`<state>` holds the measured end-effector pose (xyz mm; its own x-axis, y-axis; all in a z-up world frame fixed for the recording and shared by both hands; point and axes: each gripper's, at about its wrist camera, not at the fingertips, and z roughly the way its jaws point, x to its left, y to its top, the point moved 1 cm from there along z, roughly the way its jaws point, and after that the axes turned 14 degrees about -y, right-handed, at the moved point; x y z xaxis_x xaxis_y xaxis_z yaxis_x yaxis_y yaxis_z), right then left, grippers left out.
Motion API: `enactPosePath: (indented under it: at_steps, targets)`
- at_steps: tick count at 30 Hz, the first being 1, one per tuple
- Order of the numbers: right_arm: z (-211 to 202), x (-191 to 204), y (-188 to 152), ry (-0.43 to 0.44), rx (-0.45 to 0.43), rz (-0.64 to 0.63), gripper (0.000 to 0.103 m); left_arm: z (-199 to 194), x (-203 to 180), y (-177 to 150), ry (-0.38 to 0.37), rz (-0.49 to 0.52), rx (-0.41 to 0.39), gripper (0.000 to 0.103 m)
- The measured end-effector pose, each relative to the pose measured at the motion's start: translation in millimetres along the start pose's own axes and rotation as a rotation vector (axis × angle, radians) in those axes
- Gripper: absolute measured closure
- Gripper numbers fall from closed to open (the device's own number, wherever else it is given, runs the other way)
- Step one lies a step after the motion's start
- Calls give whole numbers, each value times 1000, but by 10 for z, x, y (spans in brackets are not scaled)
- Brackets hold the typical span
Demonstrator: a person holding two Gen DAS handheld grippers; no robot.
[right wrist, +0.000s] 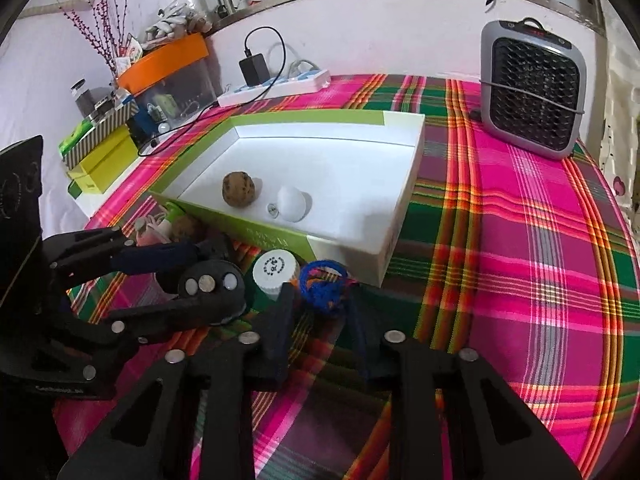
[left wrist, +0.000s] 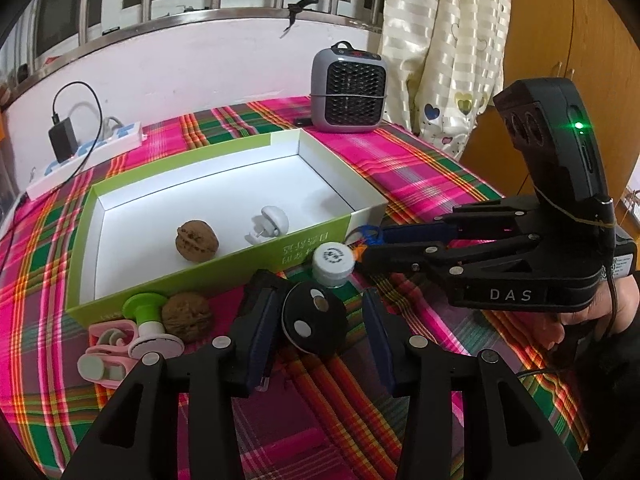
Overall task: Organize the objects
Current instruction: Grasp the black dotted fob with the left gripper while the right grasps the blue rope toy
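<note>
Both sets of fingers low over the plaid desk (left wrist: 420,168), just near of the green-and-white box (left wrist: 120,292).

My left gripper (left wrist: 316,320) stands open, its fingers (left wrist: 256,320) flanking a black disc (left wrist: 314,318) with round metal studs; I cannot tell whether the pads touch it. My right gripper (right wrist: 320,312) is also spread, the blue yarn bundle (right wrist: 324,286) lying between its fingers (right wrist: 282,320) (contact not determinable). A white-capped bottle (left wrist: 333,262) stands between disc and yarn, against the box's near wall. Inside the box: one walnut (left wrist: 197,244) and a white plastic hook (left wrist: 269,224), side by side. Left of the disc, outside the box: a second walnut (left wrist: 187,317), a green-and-white spool (left wrist: 150,320), and pink clips (left wrist: 108,348). A grey fan heater (right wrist: 530,88) stands at the far right.
</note>
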<state>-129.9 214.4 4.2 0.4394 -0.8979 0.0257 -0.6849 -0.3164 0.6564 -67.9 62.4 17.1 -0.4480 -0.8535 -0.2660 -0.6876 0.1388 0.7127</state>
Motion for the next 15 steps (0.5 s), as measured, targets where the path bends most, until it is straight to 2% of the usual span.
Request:
enactPosePath:
  at_steps: [4, 9, 15]
  targets:
    - [-16, 21, 10, -4, -9, -8, 81, 10, -44, -10, -12, 11, 4, 63]
    - [-25, 27, 12, -8, -12, -11, 81, 48, -94, -38, -15, 27, 22, 82]
    - [-58, 48, 11, -15, -24, -20, 81, 53, -71, -35, -17, 13, 18, 87]
